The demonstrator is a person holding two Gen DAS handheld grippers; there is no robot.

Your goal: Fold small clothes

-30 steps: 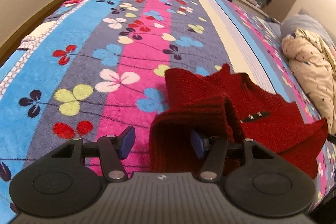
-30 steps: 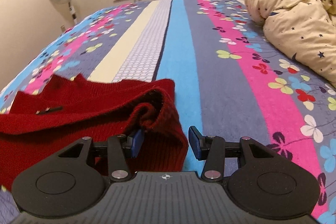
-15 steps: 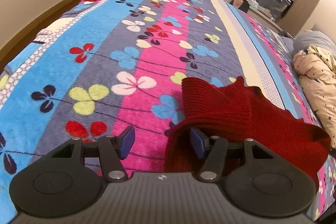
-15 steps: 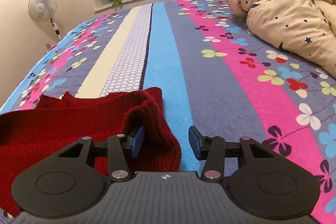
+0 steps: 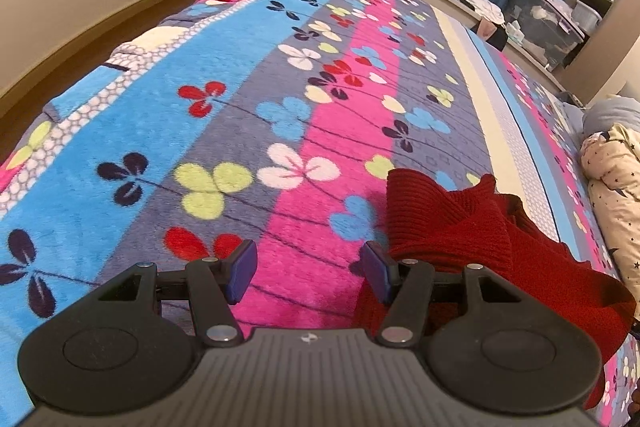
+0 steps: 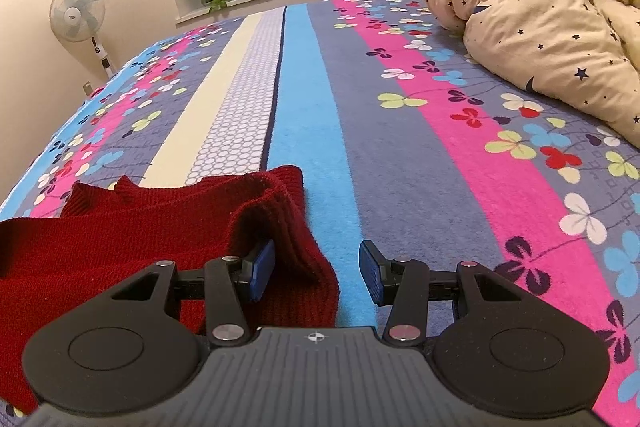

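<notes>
Knitwear first: a dark red sweater [image 5: 472, 227] is seen lying rumpled on the flowered bedspread [image 5: 248, 115], across the pink, grey and pale stripes near the bed's front edge. The left tool [image 5: 310, 273] is held spread over bare pink blanket; its right pad [image 5: 378, 277] is placed just against the sweater's ribbed edge, and nothing is pinched between the pads. From the right wrist view, the right tool [image 6: 316, 273] is likewise held apart. Its left pad [image 6: 262, 269] is tucked into a raised fold of the red sweater [image 6: 132, 239], the fabric draped between the jaws, while the other pad is left clear over the blue stripe. A star-printed quilt [image 6: 540, 15] is bundled to the right on the bed, well apart from the sweater. A standing fan [image 6: 78, 13] is seen by the wall.
</notes>
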